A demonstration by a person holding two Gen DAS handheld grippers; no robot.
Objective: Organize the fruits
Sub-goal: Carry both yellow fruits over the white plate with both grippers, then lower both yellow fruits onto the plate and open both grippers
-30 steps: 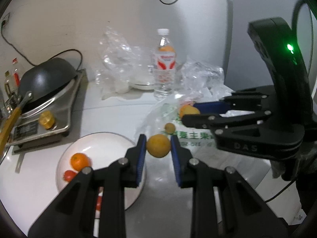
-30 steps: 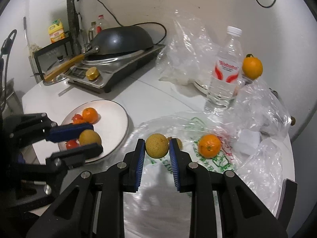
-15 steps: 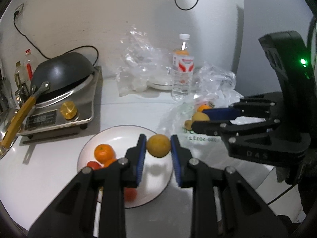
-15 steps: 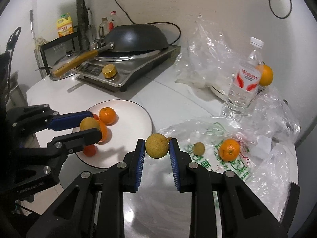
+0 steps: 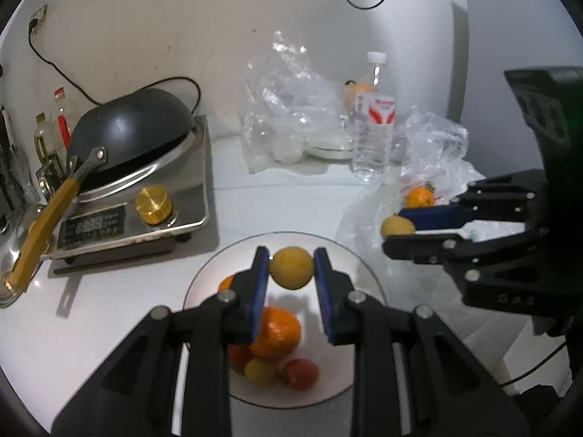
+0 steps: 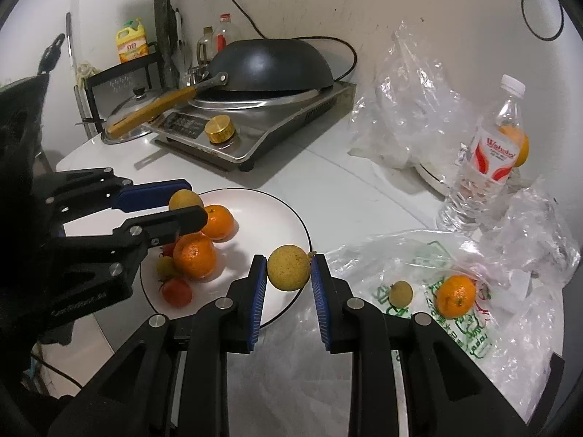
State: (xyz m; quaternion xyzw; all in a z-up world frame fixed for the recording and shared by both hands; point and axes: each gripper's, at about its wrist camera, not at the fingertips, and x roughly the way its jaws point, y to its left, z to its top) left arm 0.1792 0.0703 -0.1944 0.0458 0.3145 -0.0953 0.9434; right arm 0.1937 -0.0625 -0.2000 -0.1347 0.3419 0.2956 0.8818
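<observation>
The left hand-held gripper is pinching a round yellow fruit between its blue pads. It hangs right over the white plate. The right hand-held gripper is pinching a second yellow fruit. That one is over the near edge of the plate, on the side by the plastic bag. Both fruits are up in the air, and neither is on the plate yet.

Some of the job looks done. The plate sits on the white tabletop and has fruit on it. There are two oranges close together, a small yellow fruit and a small red one beside them.

Some of the job is left. The two fruits in the grippers need to be set down on the plate. I think the left one is ready to go down, because it is over the middle. The right one may need to go a bit further over the plate first, or it could roll off the edge.

On the plastic bag there is one more orange and one little yellow-green fruit. They lie near each other but apart. Another orange sits behind the water bottle at the back. These would need to be moved too, so I think the job is about half done.
</observation>
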